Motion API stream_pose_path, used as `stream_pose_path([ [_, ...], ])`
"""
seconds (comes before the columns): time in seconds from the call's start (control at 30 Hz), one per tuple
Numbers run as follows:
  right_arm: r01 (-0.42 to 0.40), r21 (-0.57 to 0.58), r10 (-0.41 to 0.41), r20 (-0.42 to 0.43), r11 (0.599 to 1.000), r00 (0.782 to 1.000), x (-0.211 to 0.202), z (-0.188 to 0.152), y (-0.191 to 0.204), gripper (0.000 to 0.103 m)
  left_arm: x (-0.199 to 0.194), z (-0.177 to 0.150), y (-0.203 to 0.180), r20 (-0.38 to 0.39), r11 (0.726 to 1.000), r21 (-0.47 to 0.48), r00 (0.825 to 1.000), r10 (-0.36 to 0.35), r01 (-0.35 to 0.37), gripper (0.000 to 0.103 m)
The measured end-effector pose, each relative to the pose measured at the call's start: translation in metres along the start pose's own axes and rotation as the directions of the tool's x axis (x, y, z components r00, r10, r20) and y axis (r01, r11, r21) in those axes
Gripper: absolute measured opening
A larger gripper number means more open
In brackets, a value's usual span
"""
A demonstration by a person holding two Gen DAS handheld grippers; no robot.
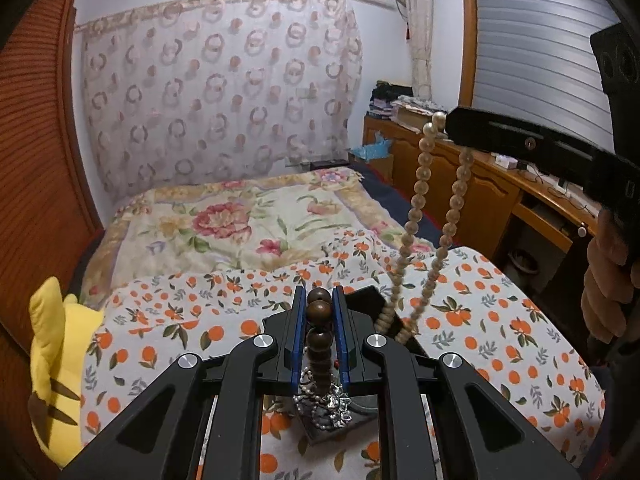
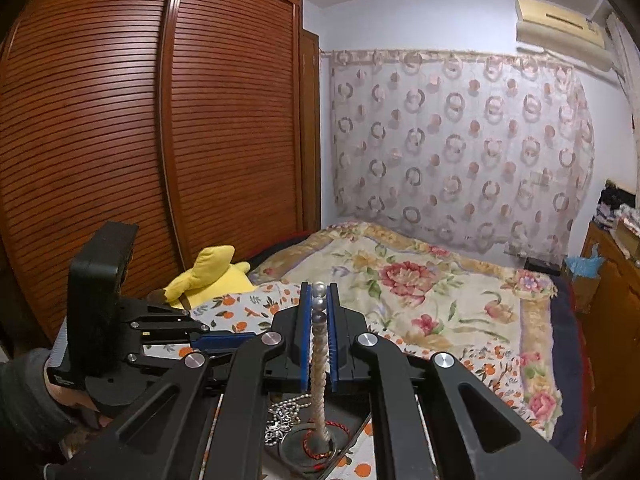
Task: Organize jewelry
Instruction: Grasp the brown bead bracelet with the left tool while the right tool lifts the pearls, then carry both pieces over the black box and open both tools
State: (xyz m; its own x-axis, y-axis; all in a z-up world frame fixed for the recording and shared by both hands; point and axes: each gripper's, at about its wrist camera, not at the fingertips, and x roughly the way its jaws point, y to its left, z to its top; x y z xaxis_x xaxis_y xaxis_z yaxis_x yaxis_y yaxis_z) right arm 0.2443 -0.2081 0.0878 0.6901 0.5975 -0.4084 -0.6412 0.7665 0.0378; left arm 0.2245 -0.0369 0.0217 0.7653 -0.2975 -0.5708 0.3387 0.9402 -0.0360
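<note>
While both hands are raised over the bed (image 1: 500, 312), each gripper carries a string of beads. The left gripper (image 1: 320, 300) has its jaws pressed in on a dark brown wooden bead strand (image 1: 319, 312), the round beads stacked between the blue pads and hanging down behind the jaws. Below those jaws, a black tray (image 1: 376, 300) lies on the orange-print sheet, with a tangle of silver chain (image 1: 328, 404) on it. The right gripper (image 2: 319, 300) pinches a pearl necklace (image 2: 319, 360), its jaws nearly together on the top pearls; the strand drops straight beneath them toward a round metal ring (image 2: 292, 448) and a red cord (image 2: 316, 454) in the tray. From the left wrist view the same pearl necklace dangles as a long loop from the right gripper's tip, its lower end just beside the tray's edge. A yellow plush toy (image 1: 56, 360) rests left of the left jaws.
</note>
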Motion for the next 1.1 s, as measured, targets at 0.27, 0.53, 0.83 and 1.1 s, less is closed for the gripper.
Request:
stream_pose_path([
  [0.27,-0.016,0.058,0.022,-0.117,0.998,0.993,0.05,-0.045,-0.018,0.009,0.03,-0.005,0.008,-0.044,1.0,-0.01,0.999,0.0,-0.001,0.012],
  [0.53,-0.023,0.092,0.043,-0.217,0.995,0.975,0.08,-0.078,-0.02,0.009,0.045,-0.002,0.012,-0.066,1.0,-0.011,0.998,0.0,-0.001,0.012],
  [0.83,-0.002,0.091,0.022,-0.218,0.996,0.976,0.071,-0.086,-0.025,0.028,0.052,0.002,0.009,-0.076,1.0,-0.014,0.997,0.005,-0.006,0.012],
  [1.1,0.024,0.092,-0.003,-0.219,0.996,0.976,0.035,-0.106,-0.014,0.028,0.035,-0.007,0.003,-0.055,1.0,-0.01,0.998,0.013,-0.013,0.045],
])
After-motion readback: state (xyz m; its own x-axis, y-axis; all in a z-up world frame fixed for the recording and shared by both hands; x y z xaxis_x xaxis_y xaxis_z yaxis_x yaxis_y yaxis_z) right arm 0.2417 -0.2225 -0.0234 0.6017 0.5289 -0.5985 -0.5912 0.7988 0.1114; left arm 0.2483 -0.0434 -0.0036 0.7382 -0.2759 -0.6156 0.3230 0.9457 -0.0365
